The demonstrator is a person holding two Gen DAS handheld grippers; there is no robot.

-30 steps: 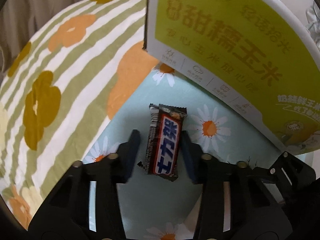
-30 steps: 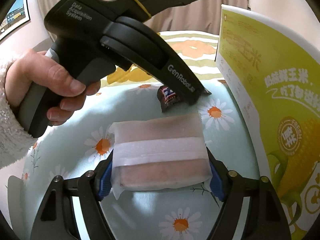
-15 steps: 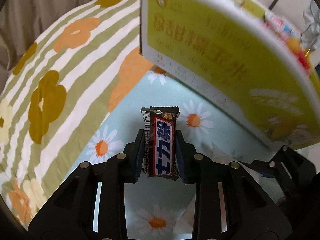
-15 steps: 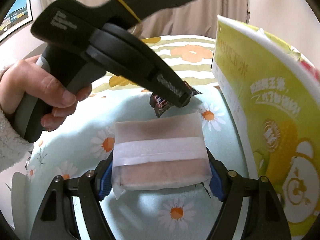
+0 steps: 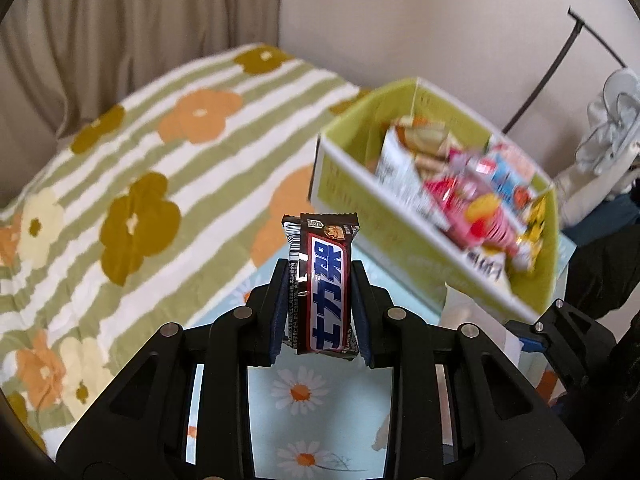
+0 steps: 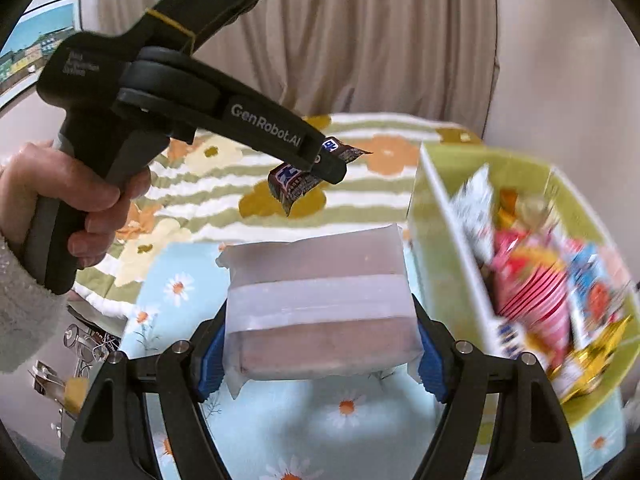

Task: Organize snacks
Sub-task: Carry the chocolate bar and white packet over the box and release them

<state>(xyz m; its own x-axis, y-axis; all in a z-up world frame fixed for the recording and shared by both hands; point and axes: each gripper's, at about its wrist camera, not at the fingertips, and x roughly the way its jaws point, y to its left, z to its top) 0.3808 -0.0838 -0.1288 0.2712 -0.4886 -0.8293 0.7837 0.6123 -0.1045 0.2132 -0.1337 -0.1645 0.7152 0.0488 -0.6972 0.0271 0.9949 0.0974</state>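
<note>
A: What's held?

B: The left gripper (image 5: 320, 300) clamps a Snickers bar (image 5: 323, 280) in mid-air; the right gripper (image 6: 318, 344) pinches a translucent-wrapped cake (image 6: 320, 304). The green snack box (image 6: 448, 264) sits right.

A: Risks?

B: Probably both tongs crowding the full box, knocking packets out.

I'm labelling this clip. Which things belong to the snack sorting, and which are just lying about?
Job:
chocolate bar in left gripper
wrapped cake in right gripper
green box of snacks

Lying about:
floral blanket
curtain
framed picture
</note>
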